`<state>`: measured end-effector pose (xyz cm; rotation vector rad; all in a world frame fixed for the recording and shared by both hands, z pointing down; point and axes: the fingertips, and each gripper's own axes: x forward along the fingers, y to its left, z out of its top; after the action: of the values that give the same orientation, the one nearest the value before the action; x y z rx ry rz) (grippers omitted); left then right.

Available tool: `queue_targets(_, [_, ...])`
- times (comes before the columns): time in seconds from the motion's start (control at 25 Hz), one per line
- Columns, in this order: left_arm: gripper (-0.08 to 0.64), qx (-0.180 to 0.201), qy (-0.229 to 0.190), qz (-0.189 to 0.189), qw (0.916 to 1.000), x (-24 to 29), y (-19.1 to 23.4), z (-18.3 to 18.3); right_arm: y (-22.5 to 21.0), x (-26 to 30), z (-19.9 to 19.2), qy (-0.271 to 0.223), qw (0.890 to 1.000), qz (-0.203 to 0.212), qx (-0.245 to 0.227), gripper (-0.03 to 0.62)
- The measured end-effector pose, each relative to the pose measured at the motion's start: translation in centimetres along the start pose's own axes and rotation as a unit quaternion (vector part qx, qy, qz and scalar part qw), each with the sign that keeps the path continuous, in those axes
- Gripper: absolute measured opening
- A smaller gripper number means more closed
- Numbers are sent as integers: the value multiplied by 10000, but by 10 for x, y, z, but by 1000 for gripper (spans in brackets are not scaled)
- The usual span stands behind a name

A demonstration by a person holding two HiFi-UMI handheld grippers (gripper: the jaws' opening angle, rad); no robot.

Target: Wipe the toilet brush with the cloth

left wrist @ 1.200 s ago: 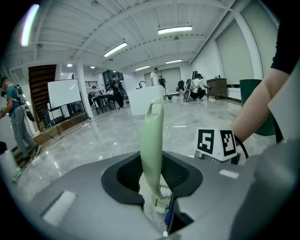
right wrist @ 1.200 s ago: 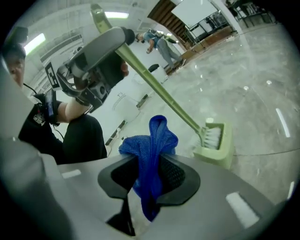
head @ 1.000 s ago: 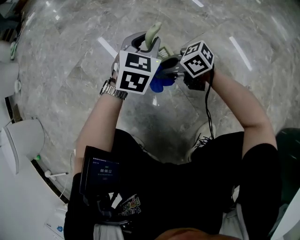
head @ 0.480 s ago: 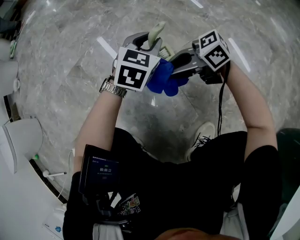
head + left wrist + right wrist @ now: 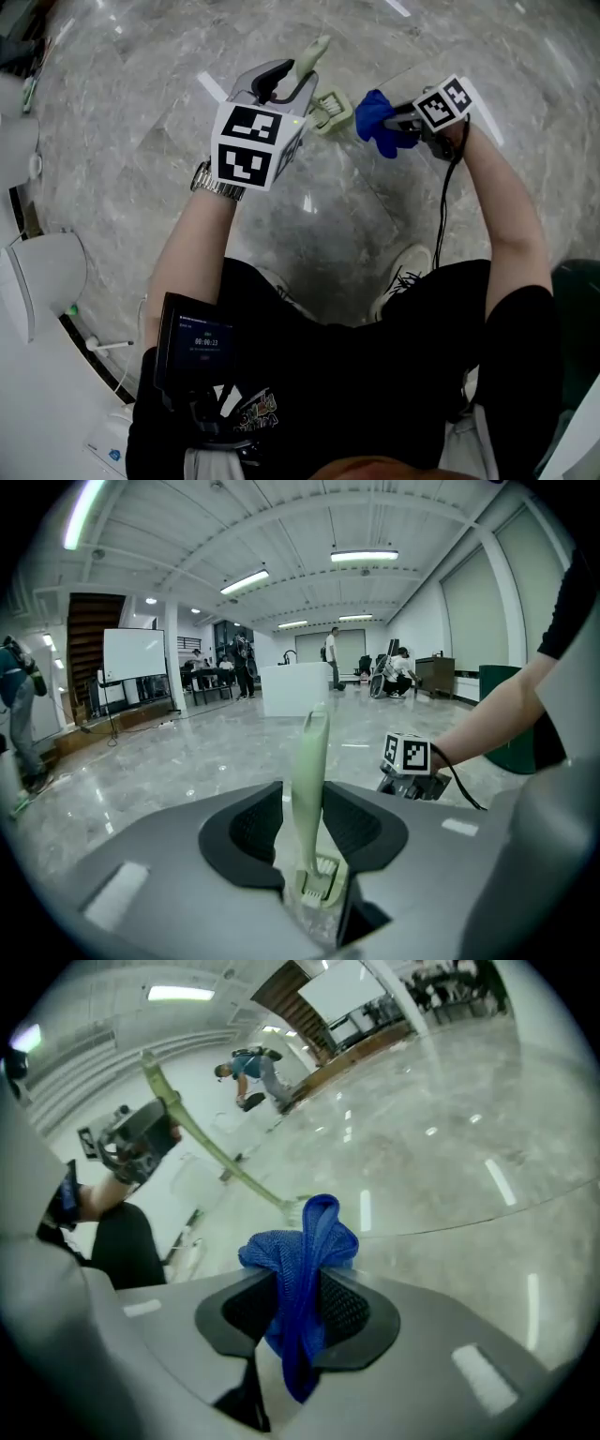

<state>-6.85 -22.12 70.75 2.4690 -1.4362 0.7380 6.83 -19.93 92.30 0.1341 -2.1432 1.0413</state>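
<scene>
The toilet brush [image 5: 330, 112] sits at 12 o'clock in the head view, its handle gripped between the left gripper's [image 5: 305, 832] jaws, which have just been opening slightly. The cloth [image 5: 377, 120], just apart at the brush head's 3 o'clock, is pinched by the part-closed right gripper [image 5: 298, 1302]. Likely step: between strokes; next, press cloth onto head. No container shows.

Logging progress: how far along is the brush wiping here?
Done: both items are picked up; a second ago the blue cloth was bunched against the toilet brush, seemingly wiping. In hand: left tongs, jaws just eased wider, keep the handle between them; right tongs clamp the cloth, now clear of the brush. Left: possibly more passes, then setting both down.
</scene>
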Motion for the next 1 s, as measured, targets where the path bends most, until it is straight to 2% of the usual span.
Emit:
queue_targets(0.04, [144,40,8,17,10000,0,0,-2,-20,2,5,-177,9982,-571,-11,118])
queue_targets(0.12, [141,117,30,40,9999,0,-2,-3,-48,6,17,-367,9863,-1604,-152,118])
queue_targets(0.16, [141,154,35,41,9999,-1,-3,-2,-55,8,25,-411,9794,-1957,-267,118])
queue_targets(0.24, [141,200,21,41,9998,-5,-5,0,-56,14,47,-572,9700,-2314,-478,118])
queue_targets(0.36, [143,147,-15,46,9999,-14,-9,1,-52,20,92,-954,9568,-2636,-774,118])
queue_targets(0.48, [141,73,6,38,10000,-26,-11,0,-46,31,134,-969,9378,-2945,-1564,118])
queue_targets(0.52, [139,41,11,44,10000,-28,-10,-1,-40,39,144,-952,9361,-2867,-1803,118])
queue_targets(0.64, [137,-24,72,85,9999,-32,-6,-9,-11,69,157,-922,9399,-2215,-2428,118])
queue_targets(0.72, [137,-11,129,113,9999,-33,-1,-14,-1,81,160,-882,9357,-2077,-2711,120])
queue_targets(0.8, [133,-20,137,134,9998,-33,3,-15,-12,77,161,-865,9306,-2397,-2627,119])
queue_targets(0.92, [133,-54,136,126,9998,-30,5,-16,-52,47,143,-669,9252,-3104,-2077,118])
queue_targets(1.0, [133,-58,142,105,9998,-26,4,-18,-71,33,115,-409,9307,-3110,-1880,118])
